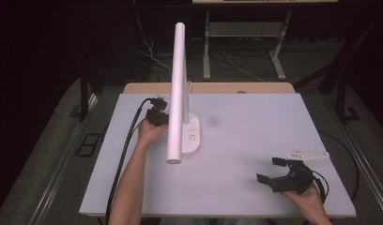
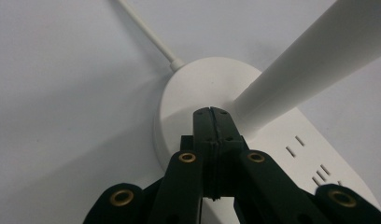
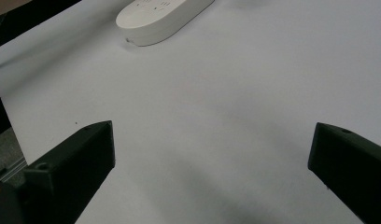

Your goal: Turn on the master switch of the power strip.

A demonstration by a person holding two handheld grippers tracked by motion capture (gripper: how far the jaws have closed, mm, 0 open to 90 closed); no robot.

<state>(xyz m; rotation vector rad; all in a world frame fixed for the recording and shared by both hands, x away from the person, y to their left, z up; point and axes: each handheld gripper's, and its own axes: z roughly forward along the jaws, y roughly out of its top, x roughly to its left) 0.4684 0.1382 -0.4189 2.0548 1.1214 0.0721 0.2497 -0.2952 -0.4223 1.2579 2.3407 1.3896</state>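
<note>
Two grippers are at work around a white desk lamp (image 1: 178,89), whose oval base (image 1: 191,136) sits on the pale table (image 1: 255,122) a little left of its middle. The base doubles as a socket strip, with plug slots (image 2: 314,163) on its top. From the rounded end of the base a long white tube rises and leans toward the person, so the lamp head overhangs the near part of the base. A thin white cord (image 2: 146,32) leaves the far side of the base.

The left gripper (image 2: 210,110) has its jaws pressed flat together with nothing between them. Their joined tip rests on or just above the round end of the base, right beside the foot of the tube. That looks like a poke at a switch on the base; closed jaws make one firm point for pressing, though no button is visible under them.

The right gripper (image 1: 268,171) lies well to the right of the base, near the table's front edge, with its jaws spread wide over bare table. It seems parked there to stay out of the way.
</note>
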